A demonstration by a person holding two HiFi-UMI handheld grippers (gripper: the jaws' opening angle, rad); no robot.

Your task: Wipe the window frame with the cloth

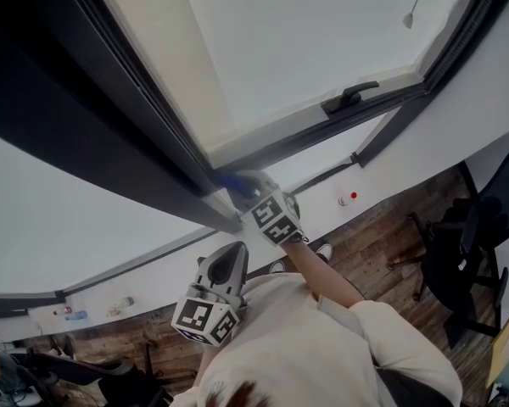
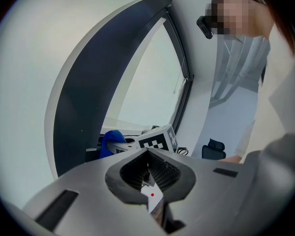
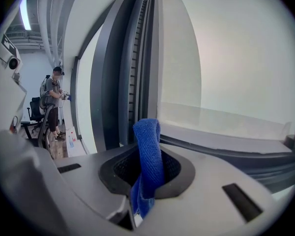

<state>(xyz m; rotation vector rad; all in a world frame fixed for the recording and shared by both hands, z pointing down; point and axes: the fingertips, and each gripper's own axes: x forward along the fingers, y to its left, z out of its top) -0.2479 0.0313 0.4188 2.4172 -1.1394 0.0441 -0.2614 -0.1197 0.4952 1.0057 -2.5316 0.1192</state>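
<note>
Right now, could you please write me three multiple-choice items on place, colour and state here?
1. Where is the cloth?
A. On the floor. B. In the right gripper's fingers. C. On a chair.
2. What colour is it?
A. White. B. Red. C. Blue.
3. The left gripper is:
A. Shut, empty. B. Wide open. C. Shut on the cloth.
Key: 1 B, its fingers pinch the cloth; 2 C, it is plainly blue in both gripper views; 3 A, its fingers meet with nothing between.

A handle point(image 1: 349, 97) juts from the window frame point(image 1: 93, 91).
</note>
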